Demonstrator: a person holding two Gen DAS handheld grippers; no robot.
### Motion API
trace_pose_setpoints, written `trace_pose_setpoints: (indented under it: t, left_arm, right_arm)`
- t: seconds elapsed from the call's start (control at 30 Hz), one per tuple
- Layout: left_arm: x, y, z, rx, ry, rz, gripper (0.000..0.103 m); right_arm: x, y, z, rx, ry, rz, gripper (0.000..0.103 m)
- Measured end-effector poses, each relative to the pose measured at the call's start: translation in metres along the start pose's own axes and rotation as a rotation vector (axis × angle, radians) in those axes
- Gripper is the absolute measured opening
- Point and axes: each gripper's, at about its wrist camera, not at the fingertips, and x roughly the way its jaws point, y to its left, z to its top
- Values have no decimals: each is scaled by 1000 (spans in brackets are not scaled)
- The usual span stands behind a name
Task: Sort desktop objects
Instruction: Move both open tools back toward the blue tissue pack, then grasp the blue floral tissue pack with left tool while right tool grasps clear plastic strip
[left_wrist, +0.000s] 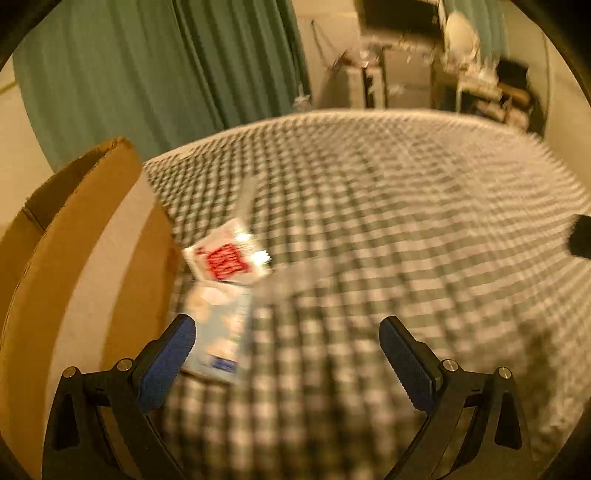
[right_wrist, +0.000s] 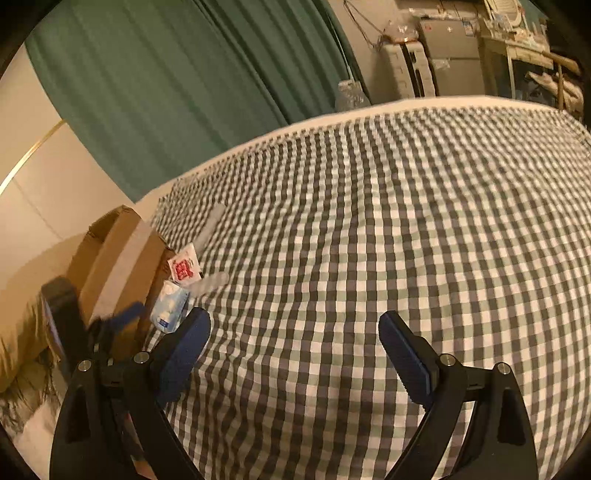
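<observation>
While my left-wrist feed smears with blur, I can make out my left gripper (left_wrist: 286, 347) spread wide with nothing between its blue pads (left_wrist: 406, 363), hanging over the green-and-white checked tablecloth (left_wrist: 388, 221). Just off its left finger lies a pale blue packet (left_wrist: 221, 332), flat on the cloth and right up against the cardboard box (left_wrist: 85, 266). Beyond that packet, touching its far edge, sits a white sachet with red lettering (left_wrist: 227, 258); I can't read the print. Two pale, slim translucent pieces lie nearby, one past the sachet (left_wrist: 246, 195), one to its right (left_wrist: 295, 277); too blurred to name. Over on my right-wrist feed, sharper, my right gripper (right_wrist: 293, 339) is likewise parted and empty above the cloth. From there I see the same cluster at the box's near corner, with my left gripper's blue fingertip close beside it. Teal curtain (right_wrist: 177, 92) behind the table.
</observation>
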Motion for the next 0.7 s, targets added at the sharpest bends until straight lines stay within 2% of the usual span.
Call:
trace_pose_setpoints:
  t: [0.13,0.2,0.33,0.53,0.6,0.63,0.67,0.7]
  left_arm:
    - [33,-2,-4,159,64,14,102]
    - [45,0,-7,217,62,26,102]
    - [44,24,0,163,36,-46,102]
    - [53,38,-1,186,54,-26,100]
    - [52,40,-3,147,75,-80,86]
    - [54,47,-5,85,107,-123,66]
    - [54,62,-7,-22,117,-169,57]
    - [51,73,-9,-93,109,-199,57]
  right_arm:
    - [14,9,-1,-45,32,0,93]
    - [15,12,-3,-58,41,2,93]
    - [17,15,-7,-70,54,-4,93]
    - [27,24,-15,-104,91,-22,93]
    - [29,28,-18,-122,99,-26,93]
    - [31,30,-20,-130,102,-28,93]
    - [33,33,-20,-137,105,-29,93]
    - [35,35,-20,-140,108,-31,93]
